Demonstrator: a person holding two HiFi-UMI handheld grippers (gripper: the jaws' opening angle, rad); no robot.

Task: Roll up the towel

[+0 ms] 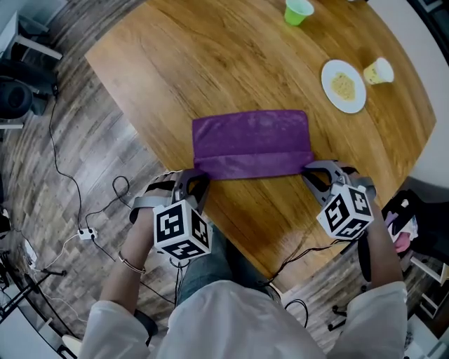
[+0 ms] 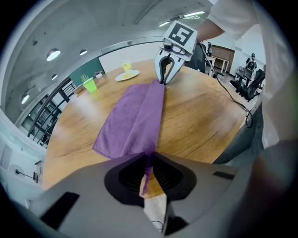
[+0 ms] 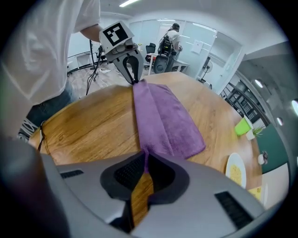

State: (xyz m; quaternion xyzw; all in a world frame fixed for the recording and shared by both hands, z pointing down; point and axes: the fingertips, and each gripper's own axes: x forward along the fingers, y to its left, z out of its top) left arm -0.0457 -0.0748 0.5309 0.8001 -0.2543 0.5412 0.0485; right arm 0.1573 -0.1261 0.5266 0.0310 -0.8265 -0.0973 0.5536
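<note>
A purple towel [image 1: 252, 142] lies flat on the round wooden table [image 1: 210, 63], with its near long edge folded over into a thick band. My left gripper [image 1: 197, 173] is shut on the towel's near left corner. My right gripper [image 1: 309, 168] is shut on the near right corner. In the left gripper view the towel [image 2: 135, 118] runs from my jaws [image 2: 148, 161] to the right gripper [image 2: 164, 80] at the far end. In the right gripper view the towel [image 3: 163, 118] stretches from my jaws [image 3: 145, 160] to the left gripper [image 3: 133, 76].
A green cup [image 1: 298, 10] stands at the table's far side. A white plate [image 1: 344, 85] with food and a tipped yellow cup [image 1: 379, 71] lie at the far right. The table's near edge [image 1: 231, 242] runs just behind both grippers. Cables [image 1: 77, 203] lie on the floor at the left.
</note>
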